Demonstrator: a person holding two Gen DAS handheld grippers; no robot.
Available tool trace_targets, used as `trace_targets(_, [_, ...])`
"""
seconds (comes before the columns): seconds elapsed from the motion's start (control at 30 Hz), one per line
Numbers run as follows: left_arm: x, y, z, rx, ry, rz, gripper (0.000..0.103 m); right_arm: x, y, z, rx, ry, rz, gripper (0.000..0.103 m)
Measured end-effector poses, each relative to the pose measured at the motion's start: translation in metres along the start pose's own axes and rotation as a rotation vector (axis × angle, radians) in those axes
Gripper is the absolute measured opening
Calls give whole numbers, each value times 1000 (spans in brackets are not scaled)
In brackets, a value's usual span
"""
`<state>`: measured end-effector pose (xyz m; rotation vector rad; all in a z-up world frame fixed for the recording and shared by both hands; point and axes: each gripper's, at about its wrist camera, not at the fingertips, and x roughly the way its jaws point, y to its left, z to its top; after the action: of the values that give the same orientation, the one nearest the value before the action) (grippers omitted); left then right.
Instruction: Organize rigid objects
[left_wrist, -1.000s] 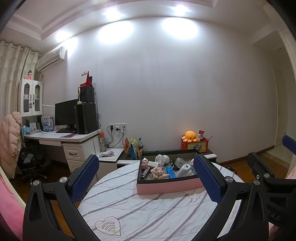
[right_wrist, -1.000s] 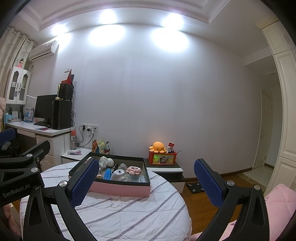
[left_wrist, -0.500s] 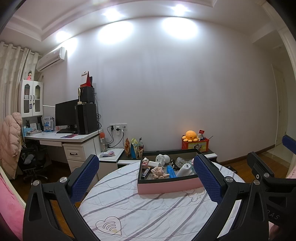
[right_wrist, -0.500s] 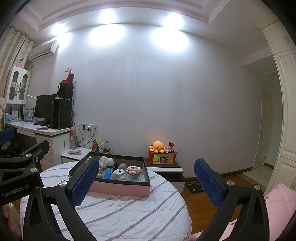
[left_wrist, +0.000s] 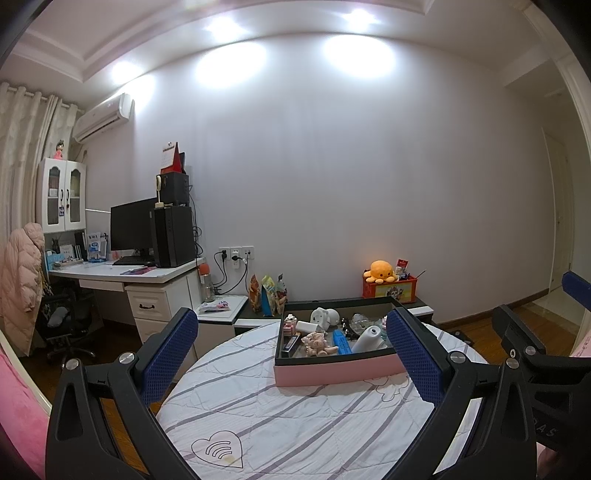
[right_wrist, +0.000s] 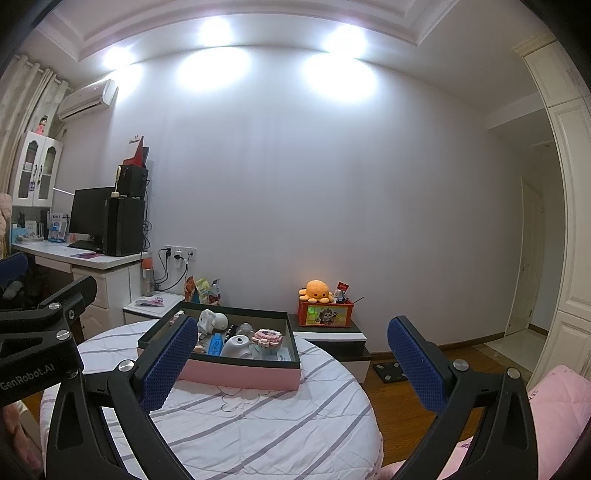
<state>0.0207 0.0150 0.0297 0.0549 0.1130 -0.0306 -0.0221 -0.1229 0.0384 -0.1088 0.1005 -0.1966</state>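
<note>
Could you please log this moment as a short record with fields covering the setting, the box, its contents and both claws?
setting: round table under a striped white cover
box: pink box with a dark inner rim, at the far side of the table
contents: white rounded bottle lying down, blue flat item, small pink plush figure, white toy, more small items too small to name
left claw: open, empty, held short of the box
right claw: open, empty, held short of the box
progress: nothing grasped yet

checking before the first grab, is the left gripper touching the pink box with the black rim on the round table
Apart. The left wrist view shows the left gripper open and empty, held back from the pink box with the black rim, striped tablecloth between them.
</note>
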Motion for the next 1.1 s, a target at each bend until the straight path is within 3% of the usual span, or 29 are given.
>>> trace_targets(1.1, [-8, 4, 2, -1, 15, -10, 103, 0, 0, -2, -1, 2, -5, 103])
